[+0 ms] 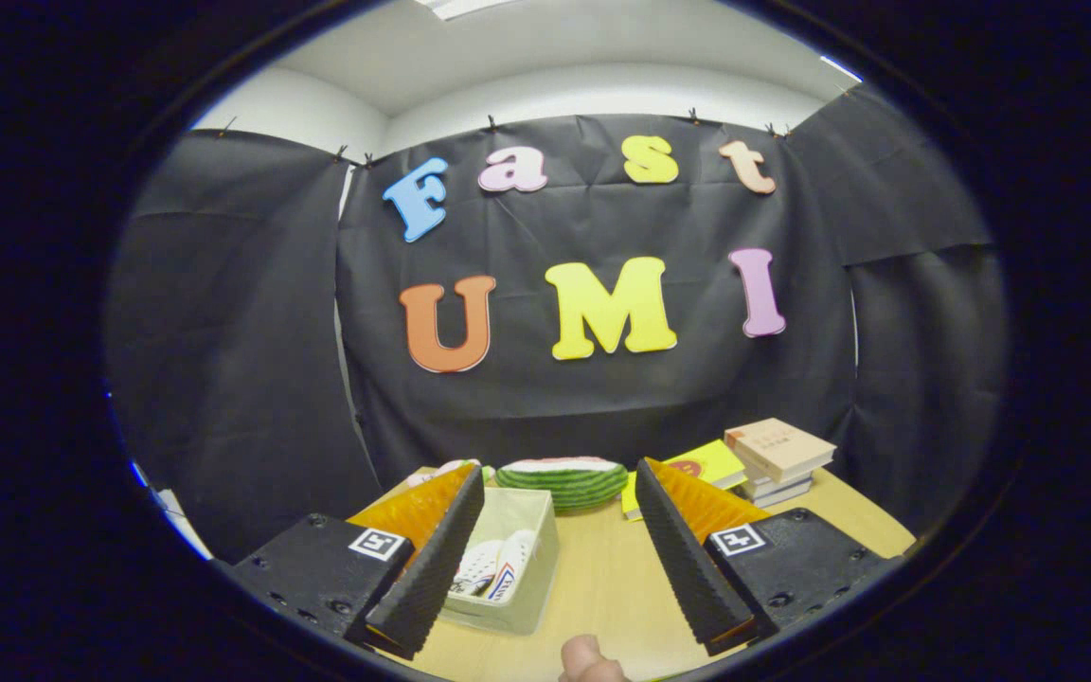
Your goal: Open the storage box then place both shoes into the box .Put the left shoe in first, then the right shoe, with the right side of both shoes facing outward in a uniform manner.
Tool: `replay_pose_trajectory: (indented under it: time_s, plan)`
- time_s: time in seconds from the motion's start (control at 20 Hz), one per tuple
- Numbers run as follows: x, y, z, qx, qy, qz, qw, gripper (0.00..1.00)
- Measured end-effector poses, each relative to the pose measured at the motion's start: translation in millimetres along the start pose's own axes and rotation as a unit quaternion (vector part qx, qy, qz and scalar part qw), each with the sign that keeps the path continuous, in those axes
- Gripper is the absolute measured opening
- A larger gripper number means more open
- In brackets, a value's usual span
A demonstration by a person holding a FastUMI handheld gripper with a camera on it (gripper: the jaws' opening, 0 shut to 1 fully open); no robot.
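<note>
My gripper [555, 545] is open, its fingers spread wide above the wooden table [612, 578] with nothing between them. A translucent storage box [512, 559] stands on the table just ahead, partly hidden behind the left finger [437, 559]. A white shoe [493, 568] with dark markings lies inside the box, partly hidden by the same finger. I cannot tell whether a second shoe is in there, nor where the box lid is.
A green-striped round cushion [564, 480] lies beyond the box near the back wall. A yellow book [706, 466] and a stack of books [778, 459] sit at the back right. A person's fingertip [588, 660] shows at the near table edge.
</note>
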State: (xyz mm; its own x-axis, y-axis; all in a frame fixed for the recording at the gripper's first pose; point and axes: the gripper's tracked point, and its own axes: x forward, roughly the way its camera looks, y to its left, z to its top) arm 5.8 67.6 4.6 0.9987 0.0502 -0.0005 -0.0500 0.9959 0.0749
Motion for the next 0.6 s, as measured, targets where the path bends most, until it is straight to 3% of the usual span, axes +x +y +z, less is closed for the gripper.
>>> replay_pose_trajectory:
  time_s: [0.15, 0.35, 0.6]
  plan:
    - [-22, 2, 17, -0.013, -0.031, -0.004, 0.999, 1.00]
    - [-40, -14, 24, -0.041, -0.050, -0.040, 0.997, 1.00]
    - [-58, -23, 33, -0.038, -0.074, -0.043, 0.996, 1.00]
